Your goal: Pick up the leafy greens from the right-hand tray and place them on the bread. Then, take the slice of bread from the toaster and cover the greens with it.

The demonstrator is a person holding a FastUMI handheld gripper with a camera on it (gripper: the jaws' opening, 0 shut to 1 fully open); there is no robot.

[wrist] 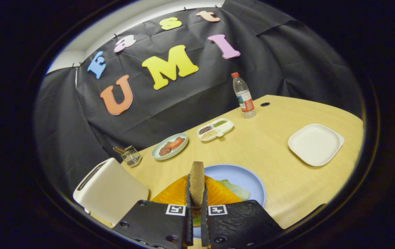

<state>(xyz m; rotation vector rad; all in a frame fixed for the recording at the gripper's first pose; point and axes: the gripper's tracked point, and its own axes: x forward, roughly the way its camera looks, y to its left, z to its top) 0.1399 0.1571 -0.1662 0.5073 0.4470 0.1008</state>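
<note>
The slice of bread (196,181) stands upright, clamped between the fingers of the hand-held gripper (196,221), above the plate (249,183) holding the greens (235,189). The toaster (109,190) sits left; an empty tray (315,144) lies right on the table (273,152).

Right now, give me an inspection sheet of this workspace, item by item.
Surface: light wooden table, round cable hole near bottle.
Job's things: brown bread slice held upright over round blue plate with orange bread and leafy greens; white toaster; white square tray.
Clutter: clear plastic bottle, divided white dish, green plate of red food, small wire rack.
Grippers: hand-held gripper shut on bread slice.
Cables: nothing seen.
Surroundings: black cloth wall.
</note>
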